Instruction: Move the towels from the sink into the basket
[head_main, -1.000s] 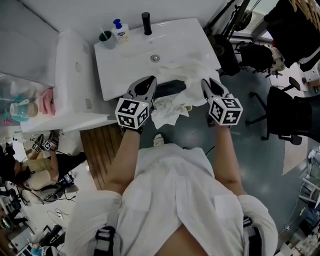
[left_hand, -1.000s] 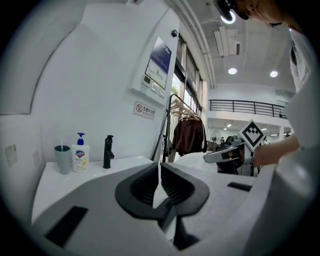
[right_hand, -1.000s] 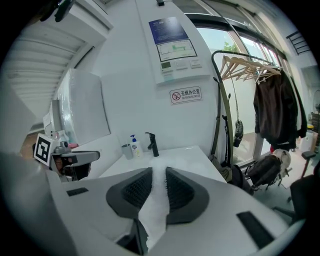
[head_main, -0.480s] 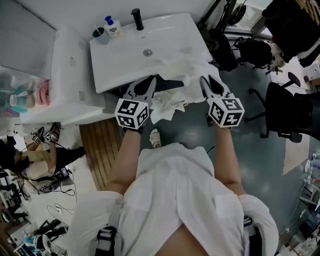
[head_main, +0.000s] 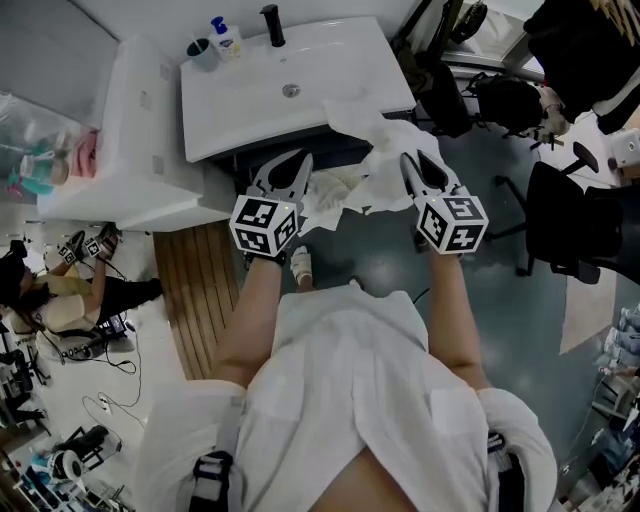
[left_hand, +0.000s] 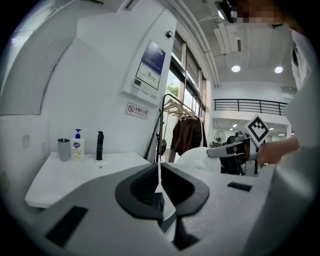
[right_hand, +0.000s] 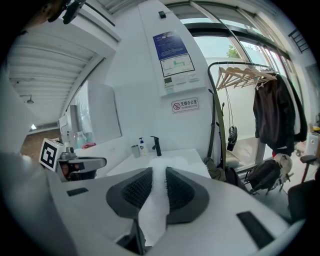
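A white towel (head_main: 383, 152) hangs in the air between my two grippers, just in front of the white sink (head_main: 250, 110); one corner still rests on the sink's front right rim. A crumpled part of the towel (head_main: 335, 190) droops beside the left gripper (head_main: 300, 160). My left gripper (left_hand: 159, 172) is shut on a thin edge of towel (left_hand: 197, 155). My right gripper (head_main: 408, 160) is shut on a thick fold of the towel (right_hand: 156, 200), which runs back toward the sink (right_hand: 192, 155). No basket is in view.
A black faucet (head_main: 270, 25), a soap bottle (head_main: 222, 38) and a grey cup (head_main: 202, 55) stand at the sink's back. A white cabinet (head_main: 130, 140) adjoins it on the left. A wooden floor mat (head_main: 195, 290), an office chair (head_main: 570, 230) and dark bags (head_main: 500, 100) surround me.
The sink has slid farther away in the head view as both grippers drew back with the towel. The towel has mostly come off the basin and now hangs between them.
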